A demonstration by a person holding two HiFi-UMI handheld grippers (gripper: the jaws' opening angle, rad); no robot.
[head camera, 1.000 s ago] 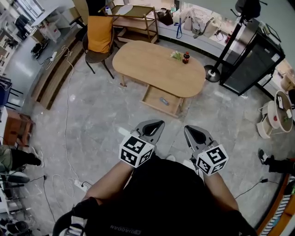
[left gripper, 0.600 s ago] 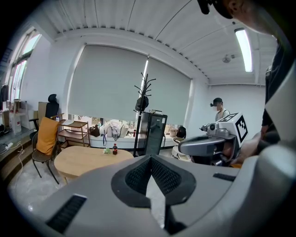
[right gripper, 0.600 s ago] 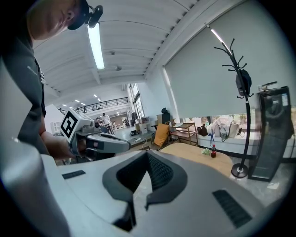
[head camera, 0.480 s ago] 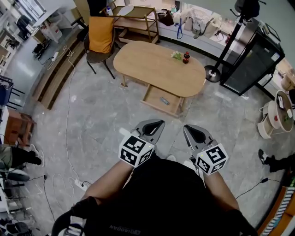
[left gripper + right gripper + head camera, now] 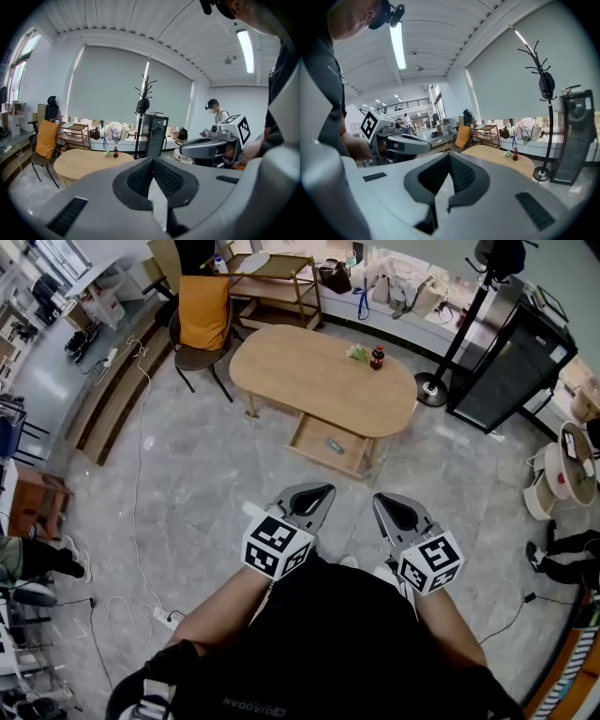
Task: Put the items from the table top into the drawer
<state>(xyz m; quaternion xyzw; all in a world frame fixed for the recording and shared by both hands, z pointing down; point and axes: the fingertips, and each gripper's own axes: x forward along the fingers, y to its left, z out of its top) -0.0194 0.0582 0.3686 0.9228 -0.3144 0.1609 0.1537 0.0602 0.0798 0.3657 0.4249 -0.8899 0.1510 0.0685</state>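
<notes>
The grey stone floor is taking up most of the head view. An oval wooden desk is standing on it well ahead of the person. A chair with an orange back is sitting at the desk's far left end.

Under the near edge of the desk, the drawer is hanging pulled out, so the opening step is looking done. The left claw and the right claw are being held side by side low in front of the body, well apart from the desk. Both are pointing toward it. Each claw is staying clenched on nothing, its jaws meeting with no object between them in its own view.

On the desk top, a dark bottle with a red cap is standing upright near the far edge. A small greenish bundle is lying just beside it on the left; what it is cannot be made out. Inside the drawer, one small grey item is lying flat, too small to identify.

Judging by this, the task is partly done: perhaps one thing is already lying stowed, while the bottle and the bundle are waiting on the desk. The person is needing to walk up, unclench a claw and collect each of them.
</notes>
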